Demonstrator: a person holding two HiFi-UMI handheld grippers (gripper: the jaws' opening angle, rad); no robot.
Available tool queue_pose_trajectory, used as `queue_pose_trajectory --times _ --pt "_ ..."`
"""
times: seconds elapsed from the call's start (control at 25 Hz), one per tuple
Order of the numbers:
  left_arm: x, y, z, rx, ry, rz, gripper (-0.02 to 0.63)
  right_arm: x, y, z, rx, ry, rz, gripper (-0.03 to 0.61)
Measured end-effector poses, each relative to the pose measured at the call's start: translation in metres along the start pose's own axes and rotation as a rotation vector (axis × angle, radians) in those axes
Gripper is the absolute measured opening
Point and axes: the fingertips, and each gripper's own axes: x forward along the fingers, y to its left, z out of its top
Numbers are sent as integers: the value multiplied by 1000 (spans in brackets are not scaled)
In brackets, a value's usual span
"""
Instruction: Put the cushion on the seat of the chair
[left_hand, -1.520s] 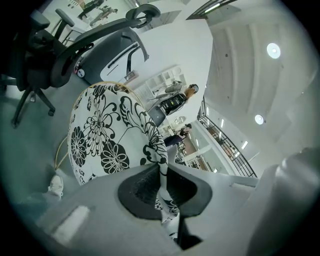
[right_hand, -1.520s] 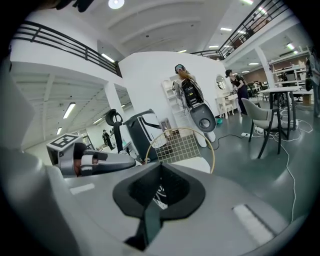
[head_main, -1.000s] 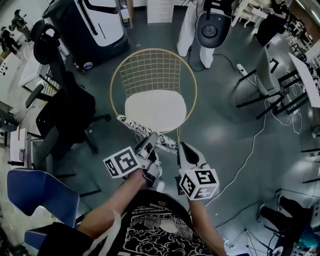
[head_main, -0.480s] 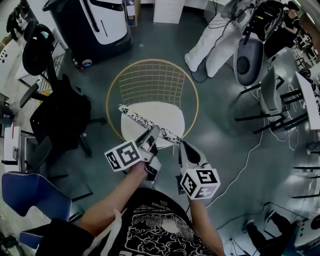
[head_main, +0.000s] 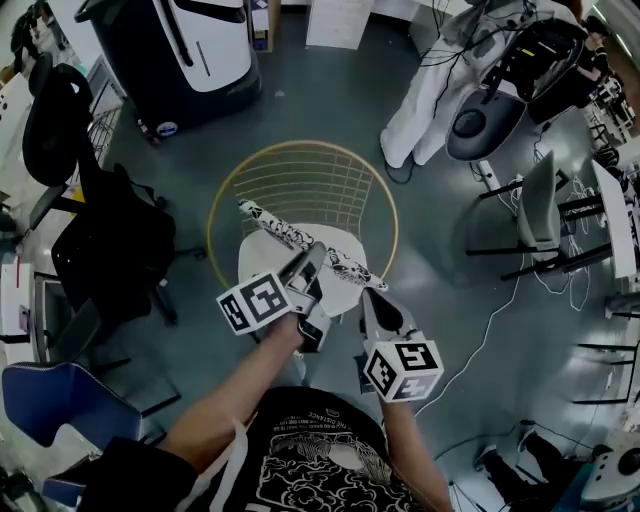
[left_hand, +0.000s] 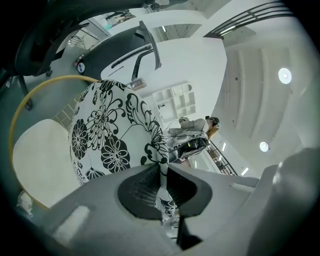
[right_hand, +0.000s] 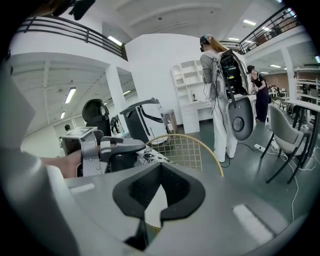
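Left gripper (head_main: 312, 256) clamping shut on cushion (head_main: 278, 230) edge. Right gripper (head_main: 368, 294) pinching far end, jaws nearly together. Cushion hanging on edge, tilted, over white seat (head_main: 262, 270) of chair (head_main: 300, 182).

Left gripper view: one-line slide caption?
Left tongs pinch the black-and-white floral fabric cushion over the gold wire chair's white seat.

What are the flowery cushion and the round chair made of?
The cushion looks like soft matte cloth, white with printed black flowers; its edge squashes thin. The chair looks like gold-finished metal wire: thin bars gridded inside a round hoop. Its seat pad is smooth and cream, maybe fabric or leatherette.
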Motion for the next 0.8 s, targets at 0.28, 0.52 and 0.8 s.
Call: queue_pose_trajectory --times 0.28,0.52,0.8 --pt "29 -2 27 -3 -21 -12 11 26 0 4 1 23 17 -3" --pt "45 -6 40 3 -31 -15 11 37 1 10 1 27 51 -3" --pt "46 3 26 -16 -57 -17 12 31 -3 -5 -1 53 95 -3"
